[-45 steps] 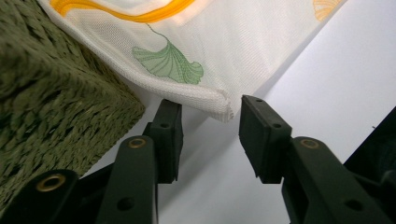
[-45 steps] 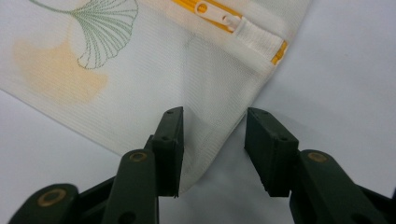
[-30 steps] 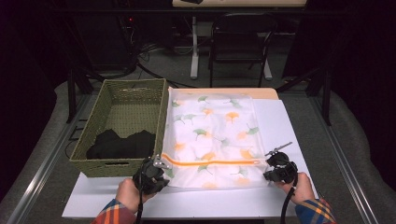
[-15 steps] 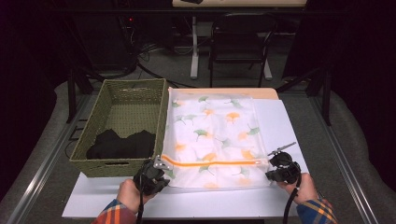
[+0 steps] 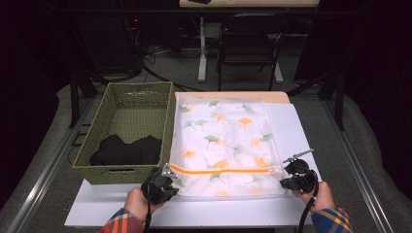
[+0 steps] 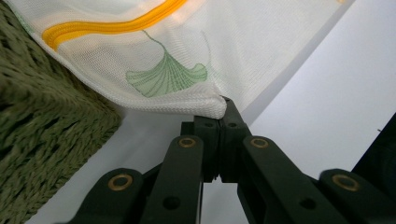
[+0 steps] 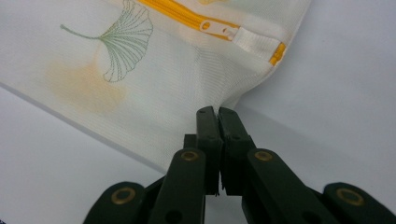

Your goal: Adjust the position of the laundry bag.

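Left of the mesh laundry bag (image 5: pixel 221 141) sits the wicker basket (image 5: pixel 127 132). The left gripper (image 6: pixel 219 105) pinches the bag's near-left corner, the right gripper (image 7: pixel 215 112) its near-right corner, jaws clamped. Such thin bites could slip if lifted unevenly.

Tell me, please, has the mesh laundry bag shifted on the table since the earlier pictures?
No. The mesh laundry bag lies as before, its left edge along the wicker basket, with the left gripper and right gripper clamped on its near corners.
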`<state>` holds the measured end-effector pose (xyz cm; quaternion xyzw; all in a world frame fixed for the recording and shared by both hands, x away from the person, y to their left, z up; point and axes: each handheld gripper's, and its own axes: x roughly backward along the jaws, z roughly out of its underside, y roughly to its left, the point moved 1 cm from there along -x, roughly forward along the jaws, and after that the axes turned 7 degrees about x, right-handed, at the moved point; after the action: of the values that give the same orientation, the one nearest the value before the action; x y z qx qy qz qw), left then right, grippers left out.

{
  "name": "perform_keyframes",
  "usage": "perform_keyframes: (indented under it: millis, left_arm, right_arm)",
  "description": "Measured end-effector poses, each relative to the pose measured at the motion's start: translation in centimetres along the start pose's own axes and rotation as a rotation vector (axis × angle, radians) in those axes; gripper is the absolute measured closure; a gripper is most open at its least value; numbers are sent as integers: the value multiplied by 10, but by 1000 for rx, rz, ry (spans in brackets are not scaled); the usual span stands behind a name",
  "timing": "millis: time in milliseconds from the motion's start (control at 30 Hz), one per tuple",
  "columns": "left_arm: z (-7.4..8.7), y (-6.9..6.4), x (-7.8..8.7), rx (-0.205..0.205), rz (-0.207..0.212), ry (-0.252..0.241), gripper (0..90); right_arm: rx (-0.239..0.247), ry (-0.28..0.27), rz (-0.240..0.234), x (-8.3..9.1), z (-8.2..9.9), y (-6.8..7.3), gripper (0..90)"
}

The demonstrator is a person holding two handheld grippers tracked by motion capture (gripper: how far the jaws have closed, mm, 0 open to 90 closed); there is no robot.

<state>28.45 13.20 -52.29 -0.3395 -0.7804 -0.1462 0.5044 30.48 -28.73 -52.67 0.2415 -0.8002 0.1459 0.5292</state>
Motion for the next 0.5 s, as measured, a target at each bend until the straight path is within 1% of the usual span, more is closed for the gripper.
perform_keyframes:
  millis: [100,167,267,333,400,500]
  left_arm:
    - [0,-1,-2,-4,4,4,896]
    - [1,-1,-2,1,10,5,896]
    - [1,0,-3,3,8,3,896]
    - [1,1,-4,3,10,5,896]
    - [2,0,-6,4,16,6,896]
    - [3,-1,-7,7,23,15,896]
  right_arm:
    - [9,-5,2,0,1,-1,891]
    - [14,-6,2,1,1,-1,891]
    - [0,-6,0,3,3,1,891]
    - [9,-12,-2,5,4,0,892]
    - [-2,-13,-5,7,5,0,891]
    - [0,-16,-7,8,8,0,892]
